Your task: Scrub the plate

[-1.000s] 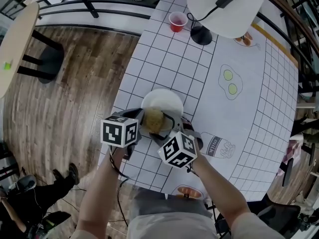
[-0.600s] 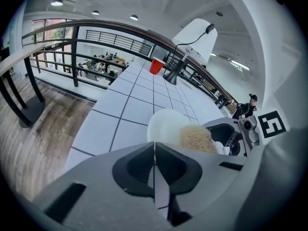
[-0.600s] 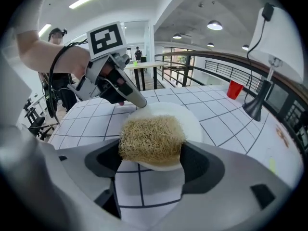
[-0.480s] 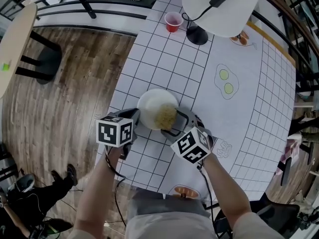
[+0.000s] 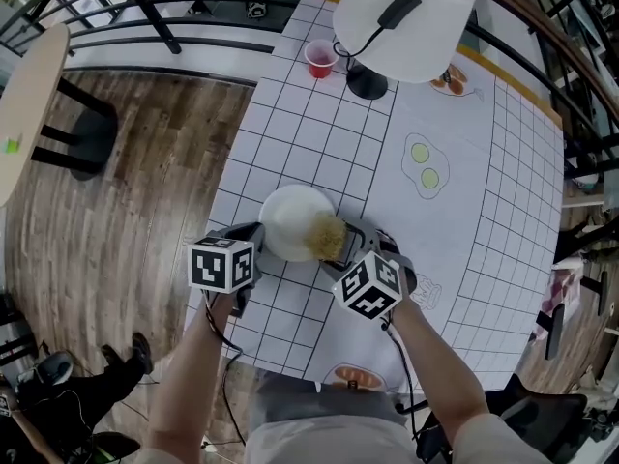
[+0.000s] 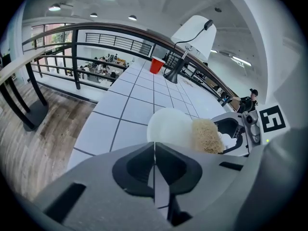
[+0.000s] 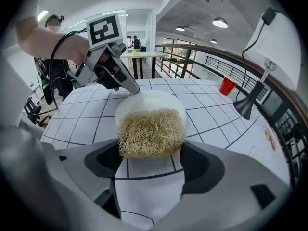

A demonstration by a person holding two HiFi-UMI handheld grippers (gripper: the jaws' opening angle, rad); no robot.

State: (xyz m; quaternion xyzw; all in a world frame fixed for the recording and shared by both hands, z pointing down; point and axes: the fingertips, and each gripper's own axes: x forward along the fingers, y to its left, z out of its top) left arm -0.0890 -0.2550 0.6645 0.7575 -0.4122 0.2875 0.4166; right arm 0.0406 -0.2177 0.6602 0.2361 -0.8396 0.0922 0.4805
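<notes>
A white plate lies on the grid-patterned table near its front left edge. My left gripper is shut on the plate's left rim; in the left gripper view the jaws meet on the rim of the plate. My right gripper is shut on a tan fibrous scrubber, which rests on the plate's near right part. In the right gripper view the scrubber sits between the jaws, pressed on the plate, with the left gripper beyond.
A red cup and a lamp base under a big white shade stand at the table's far end. Fried-egg prints mark the cloth. Wooden floor lies left of the table edge.
The right gripper has slid the scrubber to the right across the plate, from its near left part to its near right part. The left gripper keeps its hold on the rim.
</notes>
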